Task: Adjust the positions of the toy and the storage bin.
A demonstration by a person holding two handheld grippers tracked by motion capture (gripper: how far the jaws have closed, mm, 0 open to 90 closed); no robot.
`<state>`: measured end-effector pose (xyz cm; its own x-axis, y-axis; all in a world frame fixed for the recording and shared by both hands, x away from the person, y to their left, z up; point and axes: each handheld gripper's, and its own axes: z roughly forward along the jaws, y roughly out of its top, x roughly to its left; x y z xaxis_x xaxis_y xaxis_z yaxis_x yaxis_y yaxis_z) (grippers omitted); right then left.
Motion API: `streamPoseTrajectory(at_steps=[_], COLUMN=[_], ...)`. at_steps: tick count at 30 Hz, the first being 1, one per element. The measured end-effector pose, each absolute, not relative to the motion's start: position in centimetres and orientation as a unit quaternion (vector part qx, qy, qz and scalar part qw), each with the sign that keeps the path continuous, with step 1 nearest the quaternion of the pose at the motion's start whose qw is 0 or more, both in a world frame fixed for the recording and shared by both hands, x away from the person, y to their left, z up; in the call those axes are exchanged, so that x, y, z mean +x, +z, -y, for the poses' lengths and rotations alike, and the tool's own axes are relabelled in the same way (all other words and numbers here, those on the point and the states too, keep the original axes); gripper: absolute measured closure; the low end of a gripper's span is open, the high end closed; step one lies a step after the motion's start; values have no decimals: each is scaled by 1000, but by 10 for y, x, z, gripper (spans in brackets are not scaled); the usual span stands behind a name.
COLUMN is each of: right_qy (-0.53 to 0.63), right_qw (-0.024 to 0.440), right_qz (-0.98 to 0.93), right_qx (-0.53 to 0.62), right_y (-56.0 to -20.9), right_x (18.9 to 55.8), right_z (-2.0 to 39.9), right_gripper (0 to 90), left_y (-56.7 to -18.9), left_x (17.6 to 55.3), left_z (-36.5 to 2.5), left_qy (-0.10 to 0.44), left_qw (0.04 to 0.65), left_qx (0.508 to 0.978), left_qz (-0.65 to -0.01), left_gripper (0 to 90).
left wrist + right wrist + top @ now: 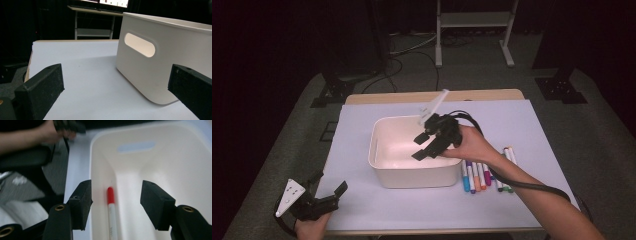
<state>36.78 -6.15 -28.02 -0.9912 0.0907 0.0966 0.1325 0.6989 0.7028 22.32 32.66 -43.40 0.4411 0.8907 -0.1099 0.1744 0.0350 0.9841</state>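
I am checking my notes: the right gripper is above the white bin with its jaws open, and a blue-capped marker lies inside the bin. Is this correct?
Not quite: the marker in the white bin has a red cap, as the right gripper view shows. The right gripper is above the bin, open.

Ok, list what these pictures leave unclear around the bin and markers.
- High view: the right tongs cover part of the white bin's floor.
- Right gripper view: the red-capped marker in the bin is cut off by the bottom edge.
- High view: the row of markers is too small to count surely.
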Motion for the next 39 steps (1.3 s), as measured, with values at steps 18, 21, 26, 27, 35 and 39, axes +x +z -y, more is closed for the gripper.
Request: streamPoseTrajectory(at_steps=[18, 21, 26, 27, 35, 39], right_qy=[-590, -584, -559, -557, -550, -549], right_qw=[-76, -64, -10, -5, 2, -9], right_qz=[778, 769, 762, 760, 742, 732], right_qx=[-203, -254, -328, -334, -383, -403], right_y=[-283, -298, -331, -336, -374, -387], right_x=[301, 295, 297, 297, 301, 302], right_z=[279, 301, 335, 339, 367, 376], right_gripper=[382, 384, 397, 415, 402, 409], left_y=[-432, -432, -431, -431, -431, -431], left_x=[221, 221, 220, 220, 220, 220], left_z=[-323, -323, -322, -321, -322, -322], left_qy=[316, 317, 319, 319, 322, 324], left_qw=[574, 573, 573, 572, 572, 571], left_qx=[622, 622, 621, 622, 621, 621], left_qz=[-428, -429, -429, -429, -429, -429], left_gripper=[0, 0, 0, 0, 0, 0])
